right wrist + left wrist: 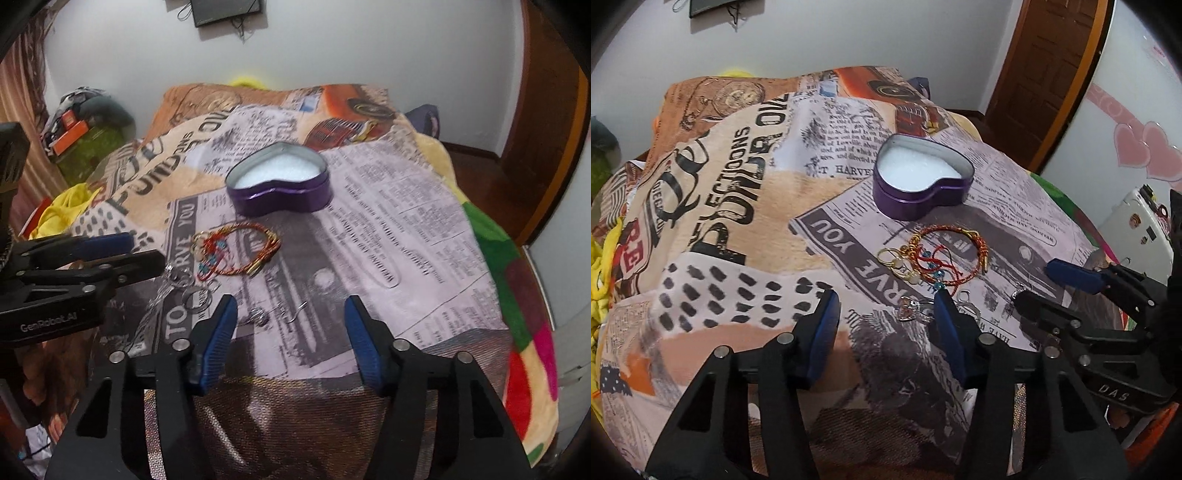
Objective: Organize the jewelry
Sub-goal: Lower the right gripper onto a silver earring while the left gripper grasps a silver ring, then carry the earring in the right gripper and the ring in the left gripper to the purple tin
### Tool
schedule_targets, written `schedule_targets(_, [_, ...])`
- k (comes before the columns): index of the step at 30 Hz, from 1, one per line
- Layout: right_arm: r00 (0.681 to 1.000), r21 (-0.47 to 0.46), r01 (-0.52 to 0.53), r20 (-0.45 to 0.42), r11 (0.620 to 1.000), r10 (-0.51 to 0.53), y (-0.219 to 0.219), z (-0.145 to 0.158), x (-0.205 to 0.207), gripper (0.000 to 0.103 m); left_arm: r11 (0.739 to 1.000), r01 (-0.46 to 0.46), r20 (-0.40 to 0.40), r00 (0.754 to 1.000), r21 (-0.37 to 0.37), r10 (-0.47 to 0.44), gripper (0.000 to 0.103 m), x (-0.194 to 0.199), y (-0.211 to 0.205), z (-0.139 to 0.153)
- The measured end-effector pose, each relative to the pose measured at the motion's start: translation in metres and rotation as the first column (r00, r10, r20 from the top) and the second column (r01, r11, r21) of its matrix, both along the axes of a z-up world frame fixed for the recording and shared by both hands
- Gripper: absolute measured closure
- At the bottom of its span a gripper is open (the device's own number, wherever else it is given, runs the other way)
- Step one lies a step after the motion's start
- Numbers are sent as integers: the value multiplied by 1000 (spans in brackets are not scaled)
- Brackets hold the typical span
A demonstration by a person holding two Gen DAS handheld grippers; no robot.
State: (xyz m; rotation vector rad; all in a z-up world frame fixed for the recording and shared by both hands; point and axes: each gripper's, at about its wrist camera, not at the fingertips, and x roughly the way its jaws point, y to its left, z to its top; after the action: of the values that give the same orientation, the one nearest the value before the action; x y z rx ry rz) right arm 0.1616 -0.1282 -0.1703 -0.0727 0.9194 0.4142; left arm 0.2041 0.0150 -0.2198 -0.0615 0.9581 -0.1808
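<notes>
Both sets of jaws stood spread and held nothing. Your left gripper (pixel 886 314) hung low over the blanket (pixel 738 206), its right finger just beside a small silver ring (pixel 914 306). Your right gripper (pixel 290 317) hovered over two loose pieces, a silver charm (pixel 258 316) and a wire hook (pixel 297 312), both lying between its fingers but not touched.

Just beyond the left gripper lay the main cluster: a red-and-gold bangle (pixel 955 254) with red thread and blue beads tangled inside its loop, and gold rings (pixel 892 258) touching its left side. More silver rings (pixel 192 291) sat near the bangle's lower edge in the right wrist view; their count could not be made out.

Past the cluster, apart from it, stood the purple heart tin (pixel 921 177), lid off, white padding showing, nothing in it.

Judgement: the task was at its first pick, with all the jewelry on the blanket and none in the tin. The right gripper looked best placed for the hook or charm. You would have needed to come down onto soft cloth, close on a thin piece without bunching the fabric, then carry it over the tin's rim. The tangled thread risked dragging neighbours along.
</notes>
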Motion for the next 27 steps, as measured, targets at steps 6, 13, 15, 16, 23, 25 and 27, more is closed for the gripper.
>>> schedule_targets(6, [1000,-5,-25,-8,1000,25,5,-5,0,62,1000,25,-22,999,3,-24,57,4,-5,-8])
schedule_targets(13, [999,-15,-42,-9,999,42,10,-8,2,87,999,51,-32,998,2,-51,85,6,-9,-13])
schedule_targets(15, [999,-13,-45,-11,999,45,10,-9,2,92,999,54,-31,998,4,-54,90,5,-10,-13])
schedule_targets(16, [999,-10,-43,-12,999,43,9,-9,2,92,998,56,-29,998,4,-56,90,4,-10,-12])
schedule_targets(23, [1000,3,-28,-14,1000,28,8,-5,0,94,999,50,-5,999,10,-50,91,-2,-9,-6])
schedule_targets(25, [1000,3,-26,-6,1000,26,8,-2,-1,94,999,46,7,999,14,-47,91,-3,-9,-1])
schedule_targets(27, [1000,4,-24,7,1000,24,8,3,-3,94,999,44,20,999,13,-44,91,-4,-8,5])
